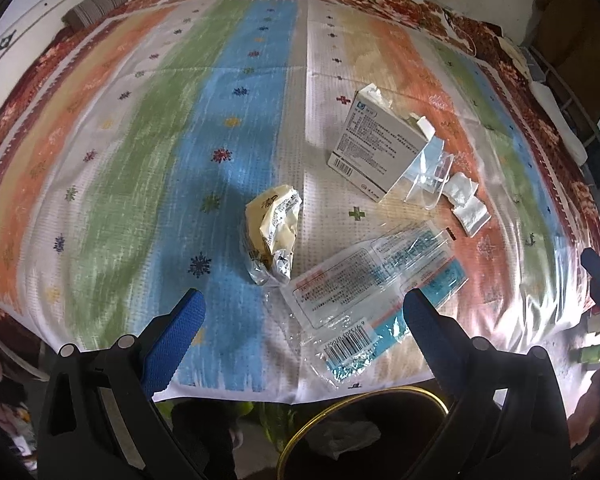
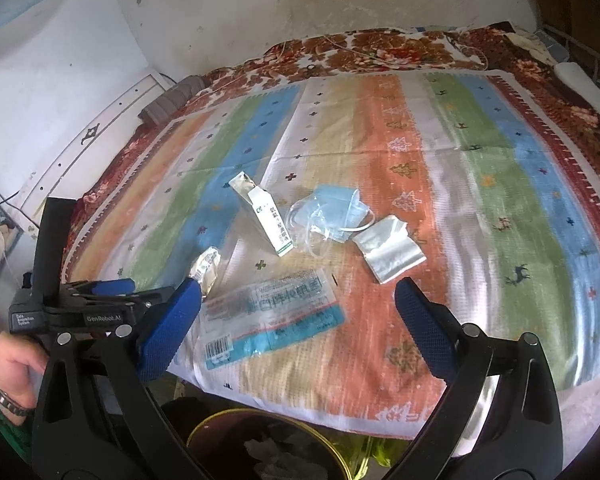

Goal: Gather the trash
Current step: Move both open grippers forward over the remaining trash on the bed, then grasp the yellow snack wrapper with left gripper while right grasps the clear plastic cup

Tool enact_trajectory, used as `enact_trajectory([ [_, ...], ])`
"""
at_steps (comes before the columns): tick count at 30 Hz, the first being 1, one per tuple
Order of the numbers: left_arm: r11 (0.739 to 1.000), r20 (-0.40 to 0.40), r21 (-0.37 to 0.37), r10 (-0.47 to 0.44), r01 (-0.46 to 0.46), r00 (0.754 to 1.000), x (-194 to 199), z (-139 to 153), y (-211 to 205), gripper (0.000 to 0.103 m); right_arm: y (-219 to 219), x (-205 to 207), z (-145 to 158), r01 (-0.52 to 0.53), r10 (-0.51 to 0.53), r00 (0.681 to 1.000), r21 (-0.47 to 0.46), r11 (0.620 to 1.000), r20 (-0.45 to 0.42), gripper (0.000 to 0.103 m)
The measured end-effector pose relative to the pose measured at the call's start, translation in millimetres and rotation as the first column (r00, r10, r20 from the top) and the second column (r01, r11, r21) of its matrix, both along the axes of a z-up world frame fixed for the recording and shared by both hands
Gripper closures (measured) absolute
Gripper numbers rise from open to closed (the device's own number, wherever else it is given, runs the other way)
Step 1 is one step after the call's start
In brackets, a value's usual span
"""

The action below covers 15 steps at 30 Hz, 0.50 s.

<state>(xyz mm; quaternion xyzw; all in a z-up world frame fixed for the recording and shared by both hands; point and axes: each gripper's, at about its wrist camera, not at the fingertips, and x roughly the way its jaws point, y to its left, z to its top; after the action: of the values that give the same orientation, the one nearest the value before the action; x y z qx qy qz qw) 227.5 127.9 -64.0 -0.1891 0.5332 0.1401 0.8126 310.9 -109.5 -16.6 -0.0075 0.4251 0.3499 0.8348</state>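
Observation:
Trash lies on a striped cloth (image 1: 160, 152): a crumpled yellow wrapper (image 1: 274, 232) (image 2: 208, 266), a clear printed plastic sleeve with a barcode (image 1: 364, 300) (image 2: 268, 314), a white medicine box (image 1: 376, 144) (image 2: 266, 216), a blue face mask in clear plastic (image 2: 332, 214) (image 1: 424, 172) and a silver foil sachet (image 2: 388, 254) (image 1: 466, 204). My left gripper (image 1: 304, 308) is open and empty, just short of the sleeve's near end. My right gripper (image 2: 298, 294) is open and empty, above the sleeve. The left gripper also shows in the right wrist view (image 2: 112, 292).
A dark bin with a gold rim (image 1: 360, 412) (image 2: 260, 440) stands below the cloth's near edge and holds crumpled white trash. A floral blanket (image 2: 380, 52) lies under the cloth. A white wall (image 2: 220, 8) is behind.

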Motion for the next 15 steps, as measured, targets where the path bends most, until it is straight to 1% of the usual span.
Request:
enact_trajectory([
  [6,1.0,0.001,-0.008,0.015,-0.015,1.0,6,-6,9,0.006,18,16,-15,-0.022,0.022,1.0,0.005,1.0,-0.019,0.017],
  [10,1.0,0.005,-0.014,0.02,-0.02,1.0,9,-10,16,0.007,27,30,-27,-0.019,0.019,0.998,0.011,1.0,-0.055,0.026],
  [13,0.999,0.007,-0.029,0.023,-0.022,1.0,11,-13,22,0.007,34,40,-34,-0.022,0.024,0.997,0.02,1.0,-0.068,0.03],
  [15,0.998,0.008,-0.049,0.028,-0.028,1.0,12,-16,27,0.007,39,46,-38,-0.029,0.03,0.997,0.02,0.999,-0.071,0.034],
])
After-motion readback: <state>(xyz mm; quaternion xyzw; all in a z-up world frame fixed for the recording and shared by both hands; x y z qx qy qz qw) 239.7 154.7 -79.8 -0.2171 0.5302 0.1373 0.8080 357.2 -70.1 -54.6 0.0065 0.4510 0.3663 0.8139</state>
